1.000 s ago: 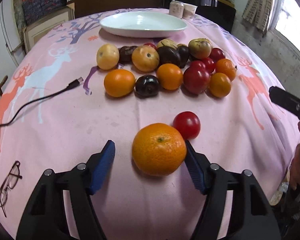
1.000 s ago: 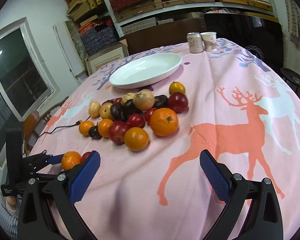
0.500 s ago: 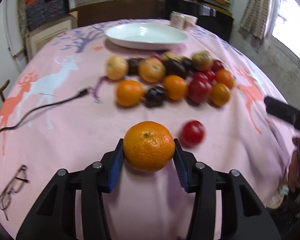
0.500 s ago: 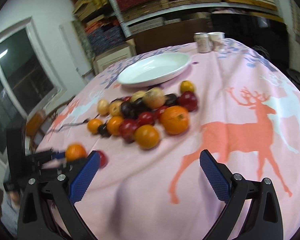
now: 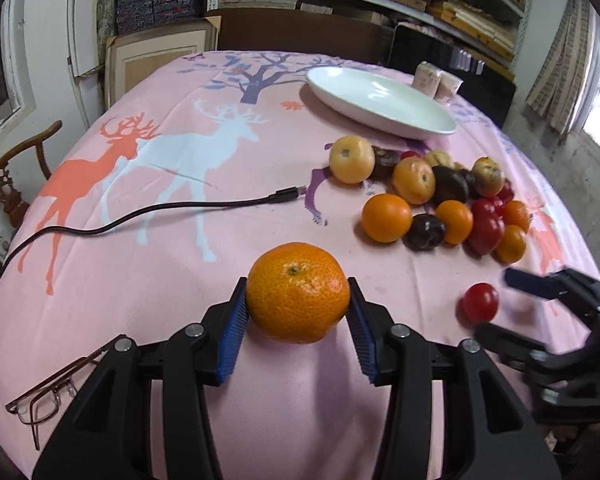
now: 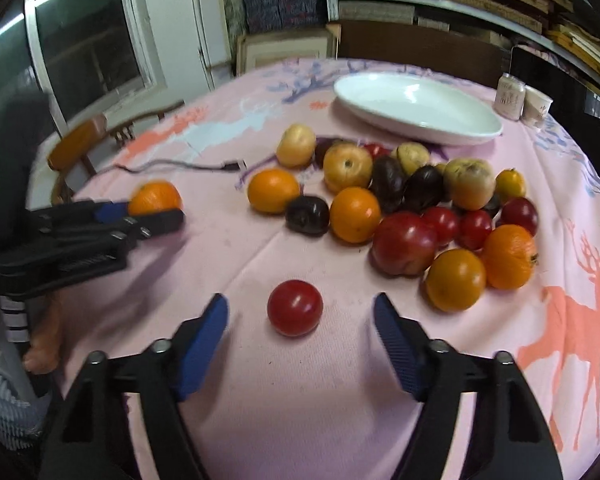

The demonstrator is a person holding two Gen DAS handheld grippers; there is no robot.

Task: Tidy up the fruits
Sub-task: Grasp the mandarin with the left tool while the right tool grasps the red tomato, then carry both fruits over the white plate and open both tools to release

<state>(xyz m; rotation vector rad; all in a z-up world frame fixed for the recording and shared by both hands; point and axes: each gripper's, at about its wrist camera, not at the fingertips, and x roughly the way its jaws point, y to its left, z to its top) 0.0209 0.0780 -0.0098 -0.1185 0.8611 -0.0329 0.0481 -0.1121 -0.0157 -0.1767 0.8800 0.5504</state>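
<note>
My left gripper (image 5: 298, 312) is shut on a large orange mandarin (image 5: 298, 298) and holds it just above the pink tablecloth; it also shows in the right wrist view (image 6: 156, 200). My right gripper (image 6: 300, 316) is open, its blue pads on either side of a lone red tomato (image 6: 295, 307), not touching it. The tomato also shows in the left wrist view (image 5: 480, 302), beside the right gripper (image 5: 500, 304). A pile of oranges, red tomatoes, dark plums and yellow fruit (image 6: 400, 200) lies behind. A white oval plate (image 6: 416, 110) stands empty at the back.
A black USB cable (image 5: 140, 212) runs across the left of the table. Glasses (image 5: 48, 396) lie at the near left edge. A can and a paper cup (image 6: 520, 98) stand beyond the plate. A wooden chair (image 5: 8, 184) stands at the left.
My left gripper closed on the mandarin and swung left with it. My right gripper moved down and left from the far side, now straddling the red tomato.
</note>
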